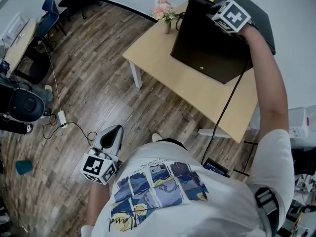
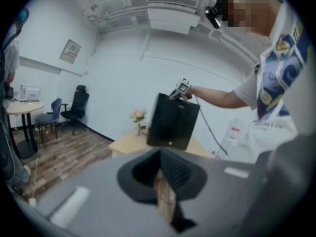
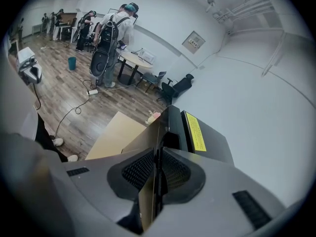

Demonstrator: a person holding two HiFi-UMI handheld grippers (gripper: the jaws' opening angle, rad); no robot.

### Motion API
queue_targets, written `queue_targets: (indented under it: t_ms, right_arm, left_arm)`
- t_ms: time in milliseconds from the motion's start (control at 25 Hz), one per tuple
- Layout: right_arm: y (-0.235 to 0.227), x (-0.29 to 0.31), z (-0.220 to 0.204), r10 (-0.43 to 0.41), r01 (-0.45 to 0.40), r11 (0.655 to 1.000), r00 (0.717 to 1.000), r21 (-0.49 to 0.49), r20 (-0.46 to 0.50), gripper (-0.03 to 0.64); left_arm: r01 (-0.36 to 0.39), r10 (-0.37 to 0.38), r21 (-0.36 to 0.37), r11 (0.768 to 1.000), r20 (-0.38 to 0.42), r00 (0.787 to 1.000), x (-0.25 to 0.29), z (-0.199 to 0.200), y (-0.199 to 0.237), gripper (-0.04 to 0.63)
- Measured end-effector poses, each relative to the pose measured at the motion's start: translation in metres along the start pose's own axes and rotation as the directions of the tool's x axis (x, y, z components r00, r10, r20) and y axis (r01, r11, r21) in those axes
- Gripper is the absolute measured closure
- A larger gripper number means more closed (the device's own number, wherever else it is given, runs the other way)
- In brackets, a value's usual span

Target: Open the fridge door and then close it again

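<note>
Right tongs (image 1: 217, 12) at top of fridge door (image 1: 207, 53); left tongs (image 1: 111, 133) over wooden floor (image 1: 98, 83).

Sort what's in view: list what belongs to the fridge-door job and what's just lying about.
Job: fridge; fridge door; right gripper, fingers shut on the door's top edge.

Lying about: flower vase on the table; teal cup and power strip on the floor; left gripper, shut, holding nothing.
</note>
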State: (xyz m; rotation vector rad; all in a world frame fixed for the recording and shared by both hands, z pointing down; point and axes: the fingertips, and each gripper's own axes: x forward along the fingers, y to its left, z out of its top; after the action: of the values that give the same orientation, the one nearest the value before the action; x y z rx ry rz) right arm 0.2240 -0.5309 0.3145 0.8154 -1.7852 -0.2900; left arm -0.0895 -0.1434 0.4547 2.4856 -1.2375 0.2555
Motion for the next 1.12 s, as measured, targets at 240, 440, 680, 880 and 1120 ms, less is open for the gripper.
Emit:
queue_targets:
  t_ms: [240,440,680,880,1120]
  right_arm:
    - [-0.006,-0.026,-0.011,-0.146,0.145,0.989,0.988,0.033,0.053,0.565]
    - [0.019,-0.058,-0.022,-0.228,0.217,0.970,0.968,0.106,0.104,0.581]
    - [0.113,-0.074,-0.054,-0.204,0.186,0.970,0.973,0.154,0.107,0.594]
    - [0.223,-0.093,-0.088,-0.156,0.097,0.940,0.975,0.327,0.158,0.597]
    - [0.370,-0.125,-0.112,-0.115,-0.047,0.815,0.964,0.578,0.240,0.597]
  left_arm:
    - [0.007,-0.007,0.007,1.000,0.001,1.000,-0.030,-0.009,0.000,0.588]
    - [0.043,-0.043,0.016,0.999,-0.002,0.999,-0.049,-0.017,-0.005,0.588]
    - [0.092,-0.092,0.026,0.995,-0.004,0.996,-0.067,-0.023,-0.010,0.588]
    - [0.162,-0.162,0.036,0.986,-0.025,0.987,-0.074,-0.032,-0.019,0.588]
    - [0.245,-0.243,0.061,0.968,-0.032,0.969,-0.076,-0.032,-0.030,0.588]
